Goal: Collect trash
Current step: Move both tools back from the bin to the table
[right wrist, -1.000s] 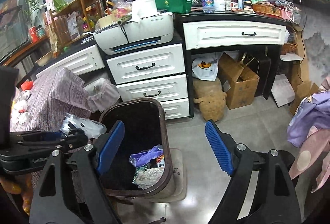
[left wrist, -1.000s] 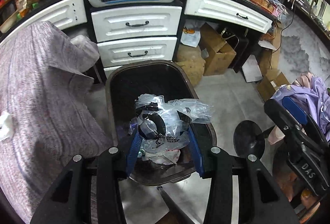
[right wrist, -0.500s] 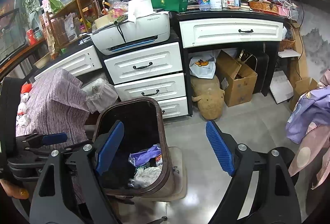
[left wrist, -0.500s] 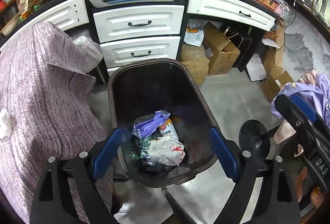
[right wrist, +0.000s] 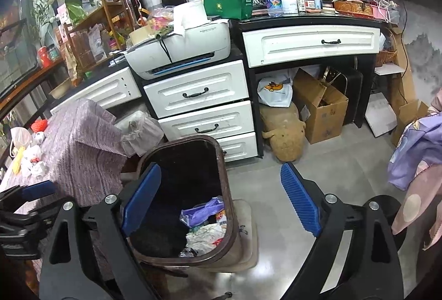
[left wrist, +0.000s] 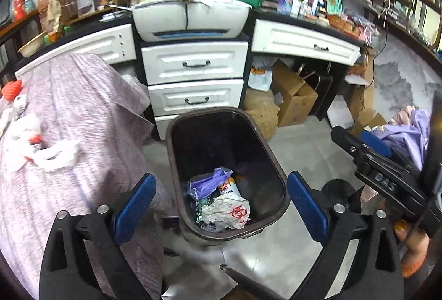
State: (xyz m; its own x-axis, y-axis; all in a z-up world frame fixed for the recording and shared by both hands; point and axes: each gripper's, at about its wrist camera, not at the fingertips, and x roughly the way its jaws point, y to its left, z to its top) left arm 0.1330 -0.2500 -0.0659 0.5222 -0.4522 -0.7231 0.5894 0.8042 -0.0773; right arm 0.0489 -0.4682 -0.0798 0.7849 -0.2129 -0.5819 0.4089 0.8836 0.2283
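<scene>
A brown trash bin (left wrist: 171, 150) stands on the floor beside a table under a purple cloth (left wrist: 83, 112). Inside it lie a purple bag (left wrist: 207, 184) and a crumpled white wrapper (left wrist: 230, 213). My left gripper (left wrist: 221, 177) hangs above the bin's near end, its jaws opening with nothing between them. My right gripper (right wrist: 220, 167) hovers over the bin (right wrist: 233, 217) from the right. Its jaws are opening too and hold nothing. White crumpled scraps (left wrist: 52, 154) lie on the cloth at the left.
White drawers (left wrist: 193, 65) with a printer (left wrist: 190, 20) on top stand behind the bin. Cardboard boxes (left wrist: 295, 101) and a tan plush (right wrist: 284, 131) sit under the desk. Lilac fabric (right wrist: 414, 145) is heaped at the right. Grey floor (right wrist: 317, 161) stretches right of the bin.
The left gripper let go of a clear plastic bundle over the bin, spread wide, and pulled back and up. The bundle is no longer in sight. The right jaws widened slightly.
</scene>
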